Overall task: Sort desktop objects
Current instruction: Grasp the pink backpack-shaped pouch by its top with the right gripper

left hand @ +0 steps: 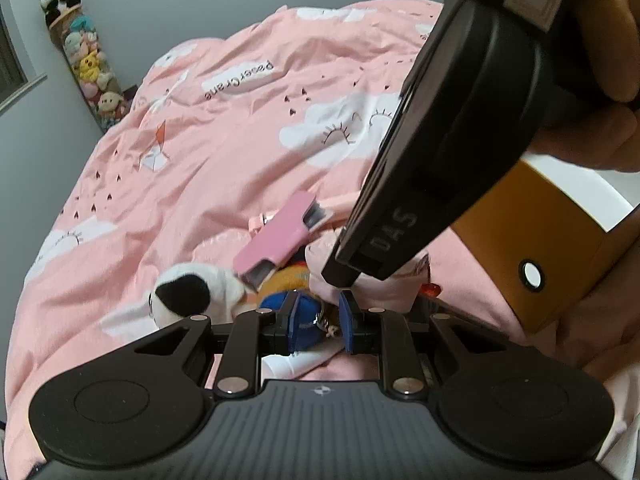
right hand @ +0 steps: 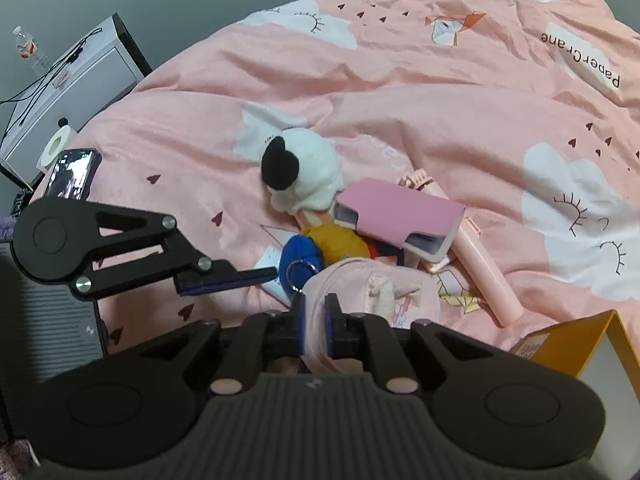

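Note:
A heap of small things lies on the pink bed cover (right hand: 400, 100): a panda plush (right hand: 304, 172), a pink case (right hand: 396, 212), an orange plush (right hand: 340, 244), a blue plush (right hand: 300, 258) with a key ring (right hand: 300, 276), and a pink cloth (right hand: 360, 284). My left gripper (left hand: 320, 320) is open over the blue plush (left hand: 272, 304), with the key ring (left hand: 322, 322) in the gap; the pads do not press it. From the side it shows as the left gripper (right hand: 272, 274). My right gripper (right hand: 316, 320) is shut on a bunched fold of the pink cloth, which fills the gap.
A yellow box (right hand: 580, 344) stands open at the right, close to a hand (left hand: 600, 128). A long pink stick (right hand: 480, 264) lies under the case. A phone (right hand: 72, 176) rests at the bed's left edge, beside a white desk (right hand: 80, 76). Plush toys (left hand: 88, 64) hang on the wall.

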